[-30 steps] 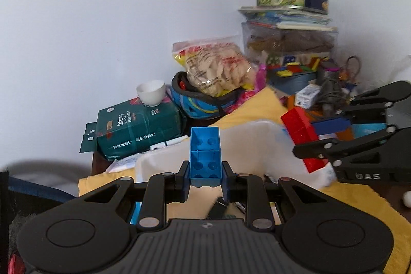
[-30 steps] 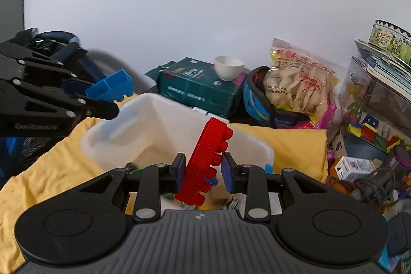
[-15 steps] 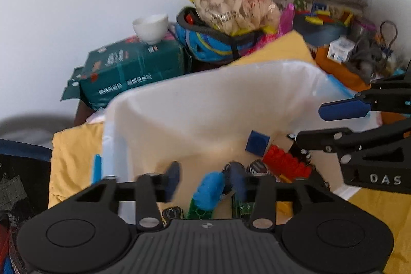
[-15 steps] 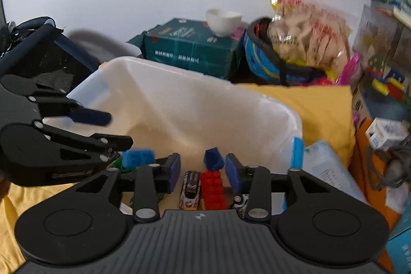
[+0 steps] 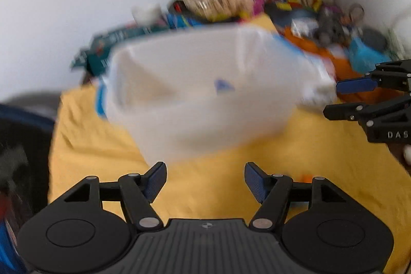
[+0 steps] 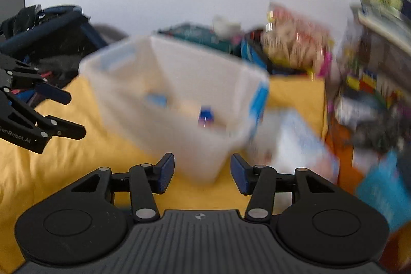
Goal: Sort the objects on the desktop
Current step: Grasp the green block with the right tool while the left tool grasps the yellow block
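The yellow cloth (image 5: 231, 171) covers the surface and fills the lower half of both views; on it, toward twelve o'clock from each camera, stands the white plastic bin (image 5: 200, 125), blurred by camera motion. Inside the bin a few toy bricks show as smears: a dark blue brick (image 6: 205, 116) near its floor and a light blue brick (image 6: 156, 100) at about ten o'clock from it. Behind the bin, from eleven to two o'clock, sits a crowded pile: a green box (image 6: 195, 36), a snack bag (image 6: 295, 43) and stacked containers, all too blurred to detail. The left gripper (image 5: 204, 180) sits in front of the bin's near wall with its fingers spread wide and nothing between them; the right gripper (image 6: 202, 172) is likewise spread and empty, its fingers flanking the bin's near corner. Judging from this, both are free for the next pickup. The risk is that the fast motion blurring these views carries a finger into the light bin's wall, shoving or tipping it, or that the two grippers collide, since each appears at the other's side.
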Demonstrator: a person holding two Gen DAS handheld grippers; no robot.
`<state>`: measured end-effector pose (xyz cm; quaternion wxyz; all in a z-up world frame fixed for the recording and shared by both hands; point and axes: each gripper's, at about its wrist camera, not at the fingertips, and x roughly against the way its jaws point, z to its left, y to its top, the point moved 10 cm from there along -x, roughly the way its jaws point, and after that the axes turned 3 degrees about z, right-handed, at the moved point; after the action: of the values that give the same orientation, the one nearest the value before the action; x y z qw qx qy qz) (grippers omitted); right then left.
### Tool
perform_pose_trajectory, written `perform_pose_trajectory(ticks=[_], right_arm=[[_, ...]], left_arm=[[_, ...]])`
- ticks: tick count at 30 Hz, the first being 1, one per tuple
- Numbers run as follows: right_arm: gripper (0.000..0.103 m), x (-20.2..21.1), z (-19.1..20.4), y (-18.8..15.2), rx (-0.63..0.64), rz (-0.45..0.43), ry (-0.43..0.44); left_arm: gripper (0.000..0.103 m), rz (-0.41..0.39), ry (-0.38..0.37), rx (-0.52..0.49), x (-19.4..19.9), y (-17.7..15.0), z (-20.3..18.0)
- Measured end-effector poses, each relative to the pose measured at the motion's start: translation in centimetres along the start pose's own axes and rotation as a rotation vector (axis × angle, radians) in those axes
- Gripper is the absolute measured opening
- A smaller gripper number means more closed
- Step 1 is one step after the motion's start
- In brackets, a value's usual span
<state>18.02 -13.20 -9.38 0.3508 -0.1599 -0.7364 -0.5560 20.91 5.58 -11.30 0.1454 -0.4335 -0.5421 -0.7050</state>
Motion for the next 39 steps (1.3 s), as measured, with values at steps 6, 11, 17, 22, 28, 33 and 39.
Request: perform_pose_trajectory(ticks=[6,11,17,22,28,33,39], right_arm=[[0.051,-0.6,0.6,-6.9,-0.049,0.139,0.063],[0.051,-0.9,2.3,-9.3,0.006,0.171,0.128],[0.052,-2.6,4.3,-11.4,0.043,0.202,0.171],[0.041,-2.4,4.5,-11.9,0.042,0.209,0.179],[0.041,-0.7,4.2,-12.6,0.081,0.213,0.152],[0.05,-0.4,3.9,-12.8,0.065,0.214,0.138],[0.052,-1.2,3.7,-12.6,0.029,0.206,0.141]], left_arm=[[0.07,0.114,-0.08,0.03,-1.0,-5.6,-3.7],[0.069,0.148,-0.103,-0.016,-1.4,-6.6,-6.1],[0.069,0.158,-0.072,-0.158,-2.8,-6.4,-8.5],[0.069,0.163,-0.053,-0.182,-4.2,-5.9,-8.3],[0.063,0.179,-0.092,-0.176,-5.5,-5.8,-8.2],[0.056,0.186,-0.138,-0.146,-5.1,-6.6,-8.6],[0.056,0.162,-0.162,-0.129,-3.2,-6.5,-9.1]])
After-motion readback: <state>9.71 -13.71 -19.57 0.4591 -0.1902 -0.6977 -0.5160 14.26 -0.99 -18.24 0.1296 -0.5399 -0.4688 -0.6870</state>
